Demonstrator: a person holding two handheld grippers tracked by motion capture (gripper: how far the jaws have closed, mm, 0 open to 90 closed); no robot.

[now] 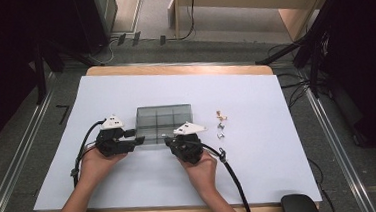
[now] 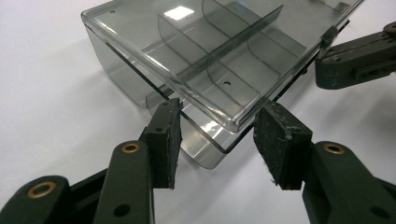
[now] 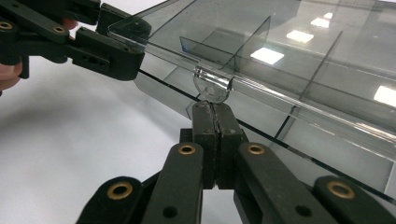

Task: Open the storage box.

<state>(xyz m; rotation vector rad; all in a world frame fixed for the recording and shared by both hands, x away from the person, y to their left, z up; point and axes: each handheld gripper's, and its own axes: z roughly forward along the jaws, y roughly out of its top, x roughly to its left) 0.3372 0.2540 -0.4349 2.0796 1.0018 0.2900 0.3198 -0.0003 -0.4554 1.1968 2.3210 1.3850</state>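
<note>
So there's a wooden counter (image 1: 173, 68) with a big white sheet (image 1: 259, 151) over most of it, and pretty much dead centre on that sheet sits a smoky clear plastic box (image 1: 163, 122) with dividers inside. In the left gripper view the lid (image 2: 196, 56) looks lifted a bit off the base at the near corner, with a gap showing under it. Both hands come in from the bottom edge of the high view, one at each front corner of the box. The left gripper (image 2: 217, 135) is partly open — its pads sit on either side of that near corner, lid edge and base rim between them, but I can't see them actually pressing on the plastic, so it's around the corner rather than clamped on it. The right gripper (image 3: 215, 114) is fully closed, pads tight together, and its tip sits right under the small clear latch (image 3: 212, 86) on the front edge of the lid; whether it's touching the latch or just below it I can't tell. Off to the right of the box, well apart from it, there's a little scatter of screws (image 1: 220, 125) on the sheet — one or two look brassy, the rest silvery.
</note>
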